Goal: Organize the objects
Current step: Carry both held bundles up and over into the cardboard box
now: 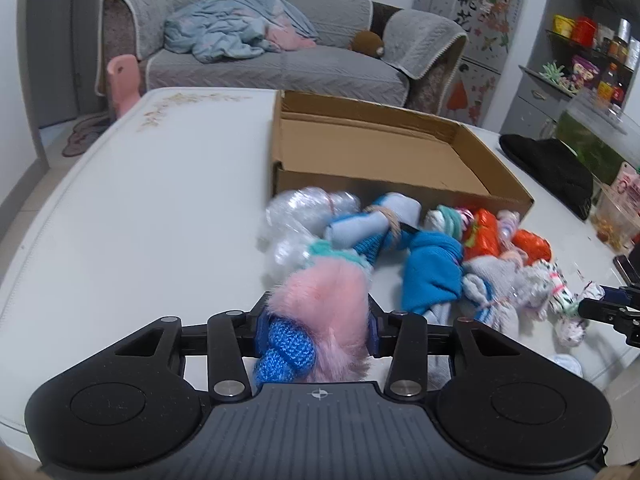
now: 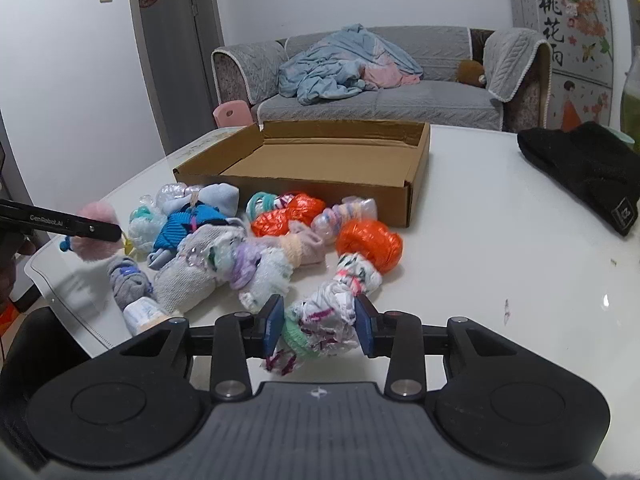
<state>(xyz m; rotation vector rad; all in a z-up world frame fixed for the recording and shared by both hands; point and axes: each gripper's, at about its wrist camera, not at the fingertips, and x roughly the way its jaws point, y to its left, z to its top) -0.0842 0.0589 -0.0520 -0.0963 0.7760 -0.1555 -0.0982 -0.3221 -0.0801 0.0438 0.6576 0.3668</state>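
A shallow open cardboard box (image 1: 400,152) (image 2: 416,188) stands on the white table, empty inside. In front of it lies a pile of several rolled sock and cloth bundles (image 1: 432,264) (image 2: 248,252), blue, orange, grey and clear-wrapped. My left gripper (image 1: 316,320) is shut on a pink fluffy bundle with blue knit (image 1: 324,312), held above the table left of the pile; it also shows in the right wrist view (image 2: 96,236). My right gripper (image 2: 320,324) is shut on a white patterned bundle with green (image 2: 324,324) at the pile's near right end.
A black knit hat (image 1: 552,168) (image 2: 588,168) lies on the table to the right of the box. A plastic container with snacks (image 1: 616,216) stands at the right edge. A grey sofa (image 2: 380,80) with a blanket is behind the table.
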